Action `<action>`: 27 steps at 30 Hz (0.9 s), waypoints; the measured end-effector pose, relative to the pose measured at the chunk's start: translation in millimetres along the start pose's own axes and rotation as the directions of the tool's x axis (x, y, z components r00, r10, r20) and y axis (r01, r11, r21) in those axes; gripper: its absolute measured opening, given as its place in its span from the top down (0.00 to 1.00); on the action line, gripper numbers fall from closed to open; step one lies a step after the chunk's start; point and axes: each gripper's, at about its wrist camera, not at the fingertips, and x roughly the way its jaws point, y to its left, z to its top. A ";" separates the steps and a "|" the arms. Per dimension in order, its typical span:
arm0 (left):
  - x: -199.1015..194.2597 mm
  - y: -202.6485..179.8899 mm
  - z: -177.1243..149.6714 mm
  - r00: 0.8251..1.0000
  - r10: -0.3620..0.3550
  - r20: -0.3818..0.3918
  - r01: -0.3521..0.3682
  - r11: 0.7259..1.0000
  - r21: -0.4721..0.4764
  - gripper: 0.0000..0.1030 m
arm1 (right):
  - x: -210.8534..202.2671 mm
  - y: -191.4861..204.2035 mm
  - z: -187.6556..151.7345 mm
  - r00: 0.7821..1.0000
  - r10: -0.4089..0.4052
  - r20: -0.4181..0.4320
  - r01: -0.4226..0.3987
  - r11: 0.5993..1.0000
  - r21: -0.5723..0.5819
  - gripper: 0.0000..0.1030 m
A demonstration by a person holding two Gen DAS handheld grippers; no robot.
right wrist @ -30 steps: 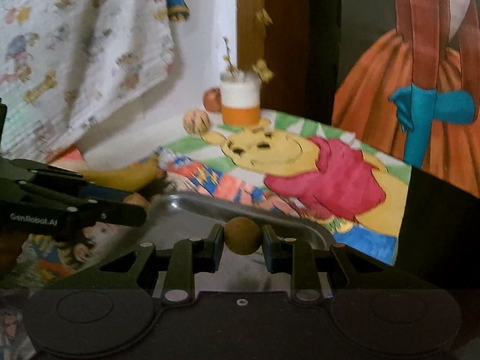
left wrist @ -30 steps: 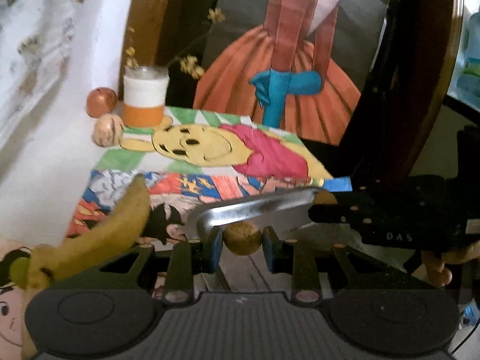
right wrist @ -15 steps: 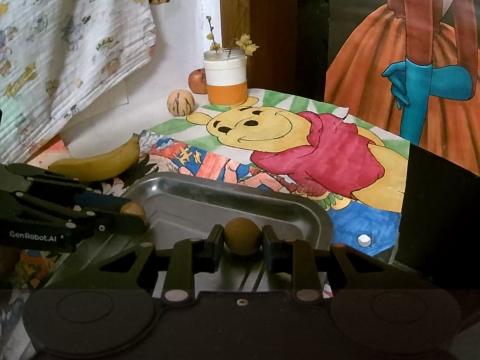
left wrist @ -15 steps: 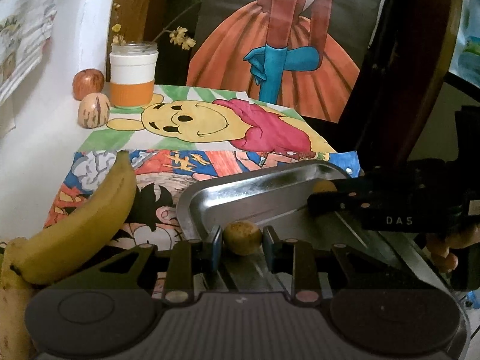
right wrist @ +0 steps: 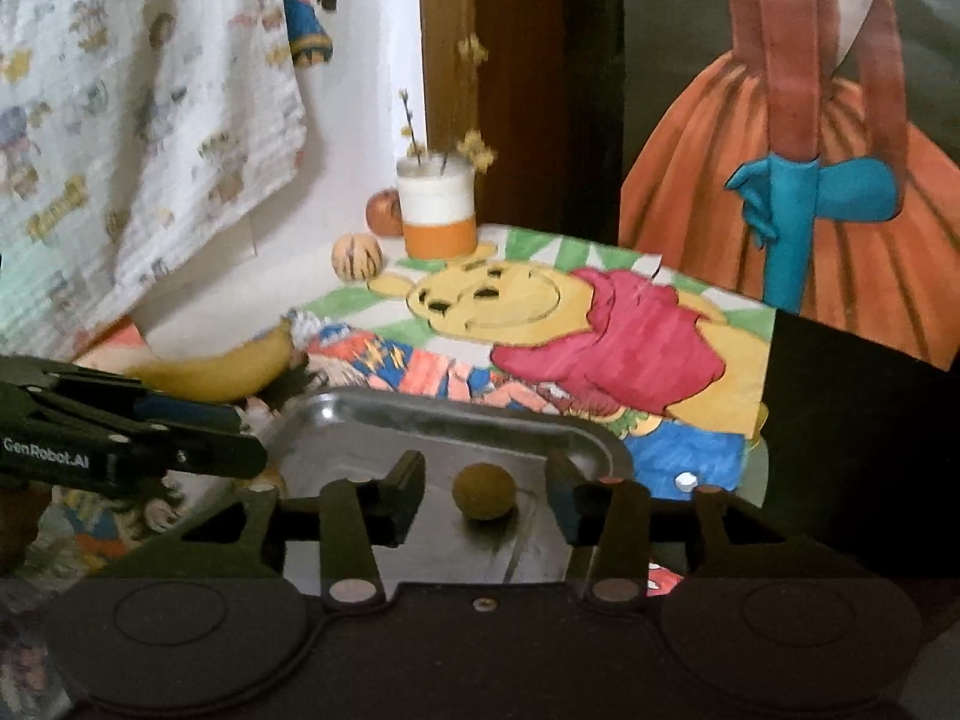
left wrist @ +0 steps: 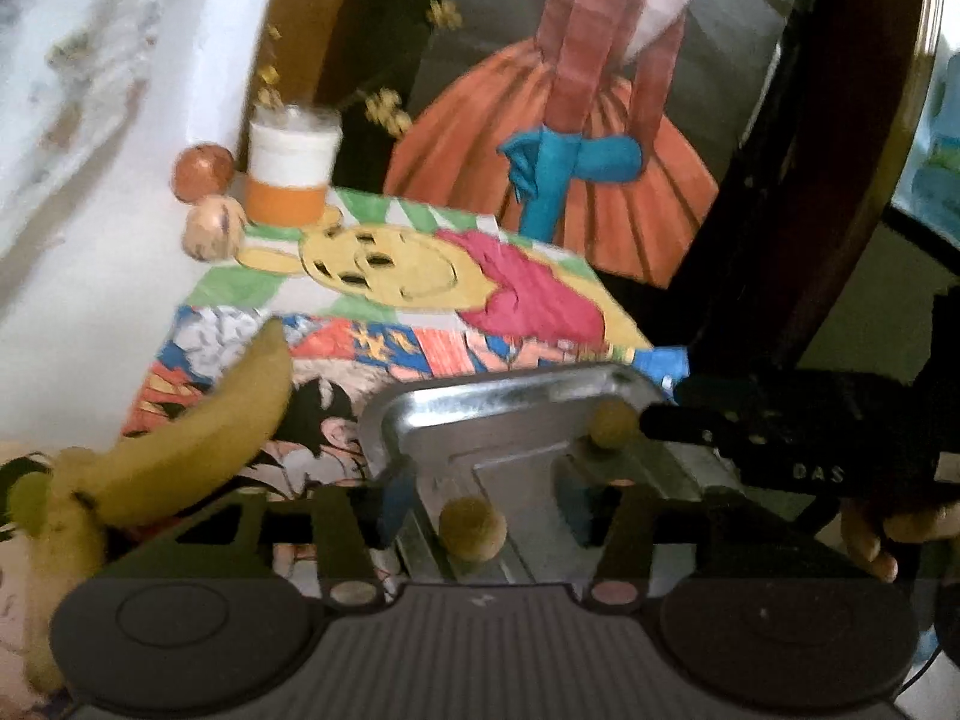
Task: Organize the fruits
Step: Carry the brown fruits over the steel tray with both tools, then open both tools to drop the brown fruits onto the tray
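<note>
A metal tray (left wrist: 516, 414) (right wrist: 384, 420) lies on cartoon mats. Two small round brown fruits lie in it. One fruit (left wrist: 472, 529) sits between the spread fingers of my open left gripper (left wrist: 480, 510). The other fruit (right wrist: 483, 490) (left wrist: 612, 423) sits between the spread fingers of my open right gripper (right wrist: 486, 492), touching neither finger. The right gripper shows in the left wrist view (left wrist: 780, 438); the left gripper shows in the right wrist view (right wrist: 120, 438). A banana (left wrist: 198, 420) (right wrist: 222, 372) lies left of the tray.
A white and orange jar (left wrist: 294, 171) (right wrist: 438, 210) with dried flowers stands at the back. A red apple (left wrist: 203, 171) (right wrist: 384, 211) and a striped round fruit (left wrist: 213, 228) (right wrist: 357, 255) sit beside it. A patterned cloth (right wrist: 138, 120) hangs on the left wall.
Both grippers opened and let go of their small brown fruits, which now rest in the tray. Both views are tilted up again.
</note>
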 end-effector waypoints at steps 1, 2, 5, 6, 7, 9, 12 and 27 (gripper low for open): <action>-7.3 -0.5 0.7 1.000 0.002 0.012 -0.002 1.000 -0.008 0.41 | -7.3 2.4 0.8 1.000 -0.002 0.009 0.002 1.000 0.001 0.47; -15.0 -1.4 1.2 1.000 0.006 0.024 -0.005 1.000 -0.016 0.38 | -15.9 6.2 1.2 1.000 -0.005 0.020 0.005 1.000 -0.001 0.45; -41.9 -4.7 0.5 0.996 0.044 0.080 -0.041 0.999 -0.034 0.19 | -40.8 18.1 0.4 0.999 -0.011 0.052 0.012 1.000 -0.010 0.36; -51.8 -6.2 -0.9 0.993 0.051 0.102 -0.048 0.998 -0.035 0.17 | -49.6 22.5 -0.2 0.998 -0.010 0.063 0.011 1.000 -0.010 0.33; -61.9 -8.0 -2.4 0.991 0.056 0.121 -0.052 0.998 -0.034 0.15 | -58.2 26.6 -0.9 0.997 -0.009 0.073 0.010 1.000 -0.007 0.28; -80.8 -11.9 -5.7 0.987 0.066 0.149 -0.061 0.997 -0.038 0.07 | -74.9 35.4 -2.5 0.996 -0.007 0.090 0.007 1.000 -0.005 0.22; -108.2 -15.8 -14.1 0.979 0.061 0.194 -0.051 0.997 -0.055 0.00 | -99.6 50.8 -5.9 0.992 -0.005 0.126 0.007 1.000 -0.011 0.11; -214.8 -41.7 -79.0 0.928 0.263 0.264 -0.267 0.964 -0.022 0.00 | -178.9 130.8 -61.6 0.977 0.009 0.214 -0.031 0.995 0.098 0.01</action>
